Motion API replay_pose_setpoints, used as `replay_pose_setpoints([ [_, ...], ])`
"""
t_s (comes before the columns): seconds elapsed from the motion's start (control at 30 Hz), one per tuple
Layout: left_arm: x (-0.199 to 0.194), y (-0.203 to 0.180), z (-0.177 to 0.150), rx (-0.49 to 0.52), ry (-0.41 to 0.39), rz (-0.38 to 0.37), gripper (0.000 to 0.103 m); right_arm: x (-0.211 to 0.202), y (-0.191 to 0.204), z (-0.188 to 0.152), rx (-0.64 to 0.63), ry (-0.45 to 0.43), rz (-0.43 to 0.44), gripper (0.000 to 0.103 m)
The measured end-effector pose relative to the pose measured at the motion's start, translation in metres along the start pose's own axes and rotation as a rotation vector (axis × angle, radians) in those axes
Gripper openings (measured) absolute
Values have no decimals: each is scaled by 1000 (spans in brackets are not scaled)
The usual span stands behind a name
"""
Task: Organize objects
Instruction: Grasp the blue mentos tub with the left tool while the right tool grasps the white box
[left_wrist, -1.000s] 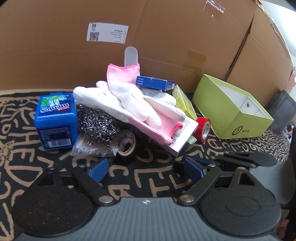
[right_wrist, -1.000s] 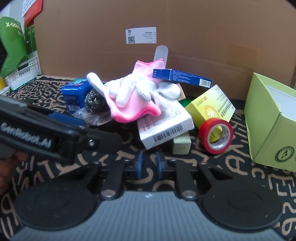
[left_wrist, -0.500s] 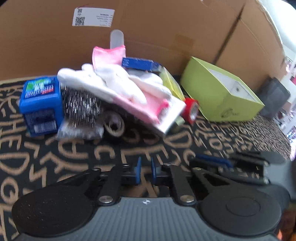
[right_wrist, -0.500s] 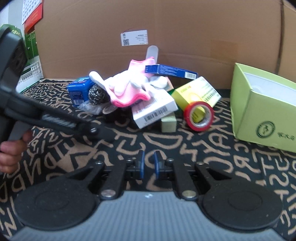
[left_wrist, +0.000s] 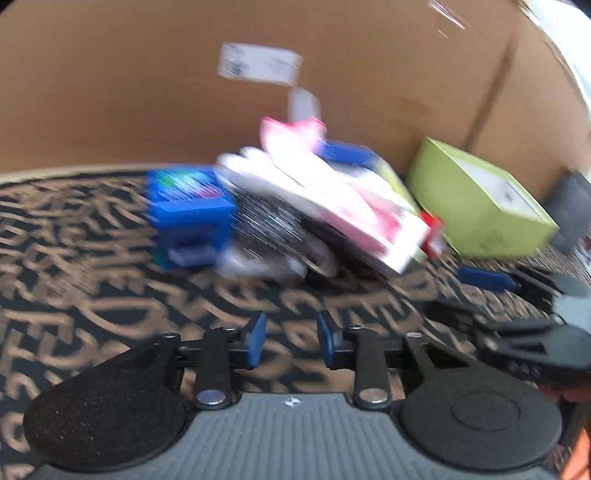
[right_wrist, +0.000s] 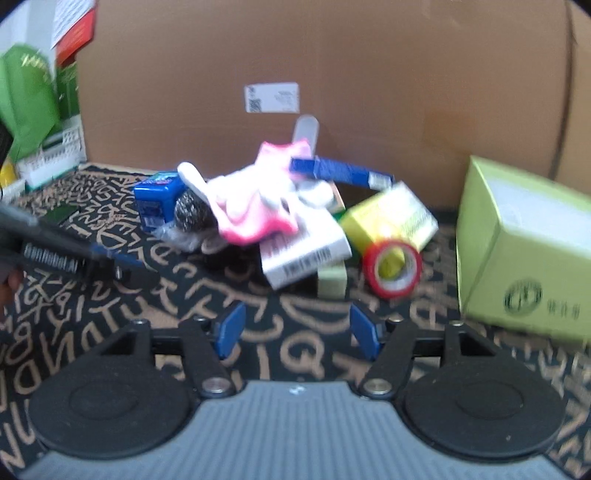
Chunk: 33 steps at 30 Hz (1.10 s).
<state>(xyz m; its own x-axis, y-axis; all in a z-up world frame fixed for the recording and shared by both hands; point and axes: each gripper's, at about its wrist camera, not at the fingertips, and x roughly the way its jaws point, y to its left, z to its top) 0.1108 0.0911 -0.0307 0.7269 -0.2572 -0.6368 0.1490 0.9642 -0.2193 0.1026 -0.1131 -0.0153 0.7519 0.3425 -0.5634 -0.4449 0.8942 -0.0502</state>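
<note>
Gloves (right_wrist: 255, 206) atop pile, tape roll (right_wrist: 392, 268) betw. pile & box (right_wrist: 524, 254).

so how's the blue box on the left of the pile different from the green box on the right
The blue box is small and saturated blue with a printed label; the green box is much larger and pale lime with a round dark logo on its side. The blue box sits pressed against the pile beside the steel scourer, while the green box stands apart. Both rest on the patterned mat.

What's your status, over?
Left gripper and right gripper jaws open, empty. Pile untouched beside green box. Nothing blocking approach.
</note>
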Motion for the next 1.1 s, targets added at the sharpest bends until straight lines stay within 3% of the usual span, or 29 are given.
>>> replay_pose_setpoints([
  [0.03, -3, 6, 5, -17, -23, 24, 53, 3, 2, 4, -31, -8, -10, 63],
  [0.1, -7, 16, 16, -59, -74, 66, 70, 10, 7, 12, -95, -29, -30, 71],
  [0.17, -8, 23, 28, -91, -111, 87, 71, 20, 10, 19, -134, -36, -45, 76],
  [0.27, 0, 22, 44, -92, -135, 83, 73, 38, 14, 28, -160, -28, -41, 76],
  [0.43, 29, 24, 59, -30, -114, 175, 73, 60, 20, 31, -167, -17, -52, 75],
  [0.57, 37, 39, 64, -117, -107, 133, 74, 68, 20, 28, -151, 9, -44, 73],
  [0.63, 36, 41, 64, -139, -113, 107, 80, 68, 21, 26, -155, 19, -56, 68],
  [0.77, 45, 40, 68, -85, -98, 140, 80, 55, 22, 23, -137, 16, -44, 67],
  [0.8, 47, 40, 68, -74, -97, 140, 75, 50, 22, 22, -133, 17, -41, 67],
  [0.83, 49, 41, 69, -70, -92, 142, 62, 45, 22, 20, -126, 15, -39, 67],
  [1.1, 26, 37, 58, -38, -65, 135, 61, -15, 12, -1, -48, -28, -14, 67],
])
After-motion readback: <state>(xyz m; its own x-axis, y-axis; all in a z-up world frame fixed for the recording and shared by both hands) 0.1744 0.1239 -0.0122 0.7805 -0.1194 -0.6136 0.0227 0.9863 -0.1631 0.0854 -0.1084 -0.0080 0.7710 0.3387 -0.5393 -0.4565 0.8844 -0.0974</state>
